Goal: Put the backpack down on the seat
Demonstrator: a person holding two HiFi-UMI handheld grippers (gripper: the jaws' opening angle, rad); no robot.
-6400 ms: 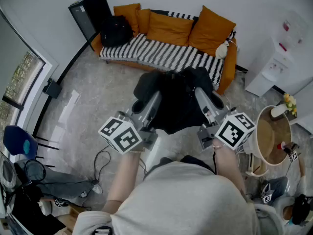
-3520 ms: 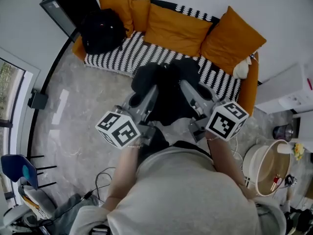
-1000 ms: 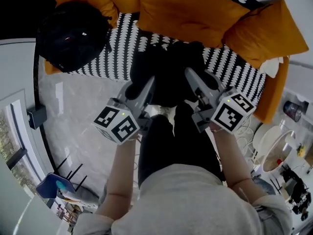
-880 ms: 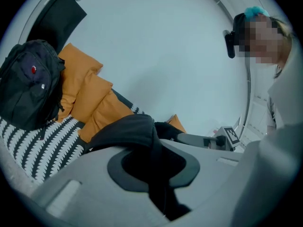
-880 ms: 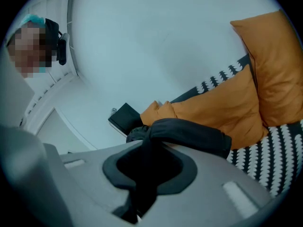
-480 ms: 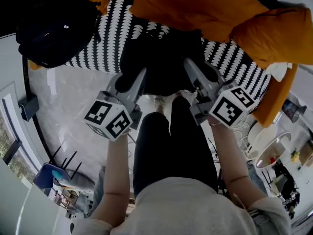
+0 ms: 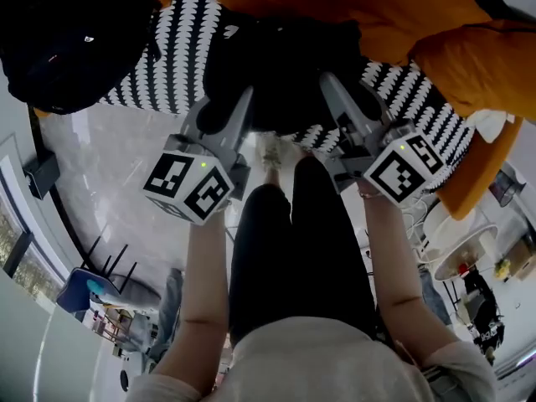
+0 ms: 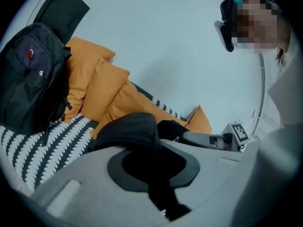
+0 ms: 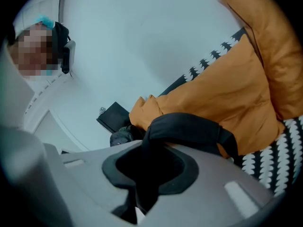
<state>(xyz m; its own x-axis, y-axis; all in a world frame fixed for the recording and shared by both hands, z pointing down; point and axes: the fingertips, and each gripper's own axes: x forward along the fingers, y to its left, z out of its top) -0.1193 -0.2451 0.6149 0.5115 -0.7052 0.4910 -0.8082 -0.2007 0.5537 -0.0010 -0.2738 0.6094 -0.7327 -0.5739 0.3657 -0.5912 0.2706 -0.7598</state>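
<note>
Both tools are clamped on the black backpack (image 7: 280,65), one on each side. In the left gripper view the left tool (image 8: 154,167) has its jaws nearly together, pinching a black strap (image 8: 158,193) that runs down through the gap. The padded bulk of the bag bulges just past the tips. The right tool (image 9: 147,171) looks much the same in the right gripper view. A black strap (image 9: 189,126) loops over the top and drops between its jaws. Those jaws have just been opening a touch, but the strap is between them and they're gripping it.

From the head view, both forearms reach straight out, roughly parallel, either side of the person's legs (image 7: 293,249). The left tool (image 7: 237,107) and right tool (image 7: 332,90) tip down a bit toward the sofa, marker cubes facing up.

The backpack sits over the front part of the black-and-white striped seat (image 7: 180,65), right up by the orange cushions (image 7: 335,2). Can't tell if its weight is fully on the seat. A second black backpack (image 7: 67,40) stands at the seat's left end, well apart from the held one.
</note>
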